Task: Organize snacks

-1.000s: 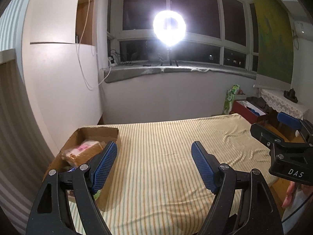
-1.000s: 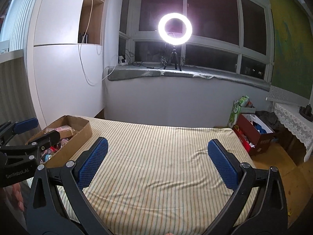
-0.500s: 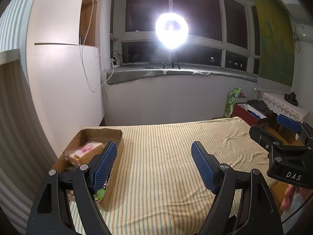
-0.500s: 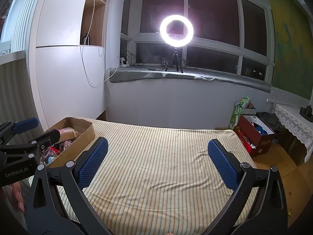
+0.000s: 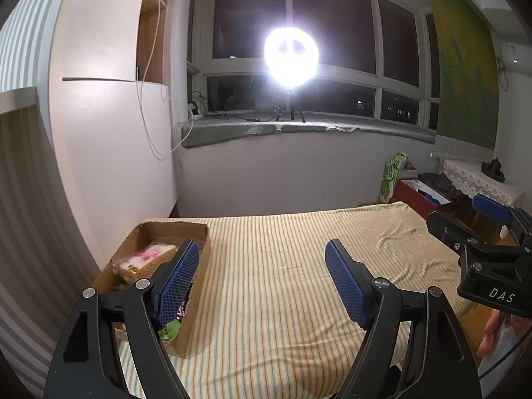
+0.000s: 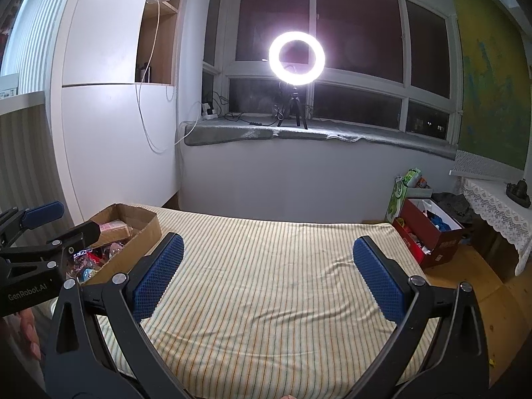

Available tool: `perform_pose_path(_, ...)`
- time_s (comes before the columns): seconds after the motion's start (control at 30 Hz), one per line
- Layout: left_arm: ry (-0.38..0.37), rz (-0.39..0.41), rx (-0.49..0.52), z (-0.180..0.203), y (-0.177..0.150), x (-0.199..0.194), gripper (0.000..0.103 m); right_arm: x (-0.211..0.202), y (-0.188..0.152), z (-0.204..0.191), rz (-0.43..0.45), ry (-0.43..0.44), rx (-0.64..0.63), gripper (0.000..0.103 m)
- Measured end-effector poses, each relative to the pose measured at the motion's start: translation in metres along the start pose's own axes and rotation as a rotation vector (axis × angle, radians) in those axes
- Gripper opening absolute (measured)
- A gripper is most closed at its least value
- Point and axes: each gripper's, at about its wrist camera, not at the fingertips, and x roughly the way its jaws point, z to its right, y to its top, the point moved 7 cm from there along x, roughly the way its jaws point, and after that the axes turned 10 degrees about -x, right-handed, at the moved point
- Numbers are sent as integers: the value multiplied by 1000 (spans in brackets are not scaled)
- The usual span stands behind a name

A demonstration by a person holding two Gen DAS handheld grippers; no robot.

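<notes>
An open cardboard box [image 5: 199,282] sits at the left edge of a bed with a striped sheet [image 5: 266,292]. Inside lie snacks, among them a tan packet with a pink label [image 5: 149,256]. My left gripper [image 5: 262,246] hangs open over the sheet, its left finger in front of the box, and holds nothing. In the right wrist view the same box [image 6: 143,232] holds several colourful packets [image 6: 89,261]. My right gripper [image 6: 268,239] is open and empty above the middle of the bed. Each gripper shows at the other view's edge: right gripper [image 5: 455,211], left gripper [image 6: 78,217].
A white cabinet [image 6: 109,149] stands left of the bed. A ring light [image 6: 296,58] glares from the window sill ahead. On the floor to the right are a red box [image 6: 432,236], a green bag [image 6: 399,196] and a lace-covered table [image 6: 492,206]. A person's fingers [image 5: 492,332] show at lower right.
</notes>
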Motion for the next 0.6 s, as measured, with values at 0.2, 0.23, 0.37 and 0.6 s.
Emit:
perform_pose_path(0.2, -5, 0, 0, 0, 0, -1, 78, -1, 0, 0, 0, -2, 0, 103)
perform_pose_path(0.23, -9, -3, 1, 1, 0, -1, 81, -1, 0, 0, 0, -2, 1, 103)
perform_pose_path(0.37, -20, -10, 10, 5, -2, -1, 92, -1, -1, 0, -8, -1, 1, 103)
perform_pose_path(0.6, 27, -4, 36, 11, -3, 0, 102, 0, -3, 2, -16, -1, 5, 103)
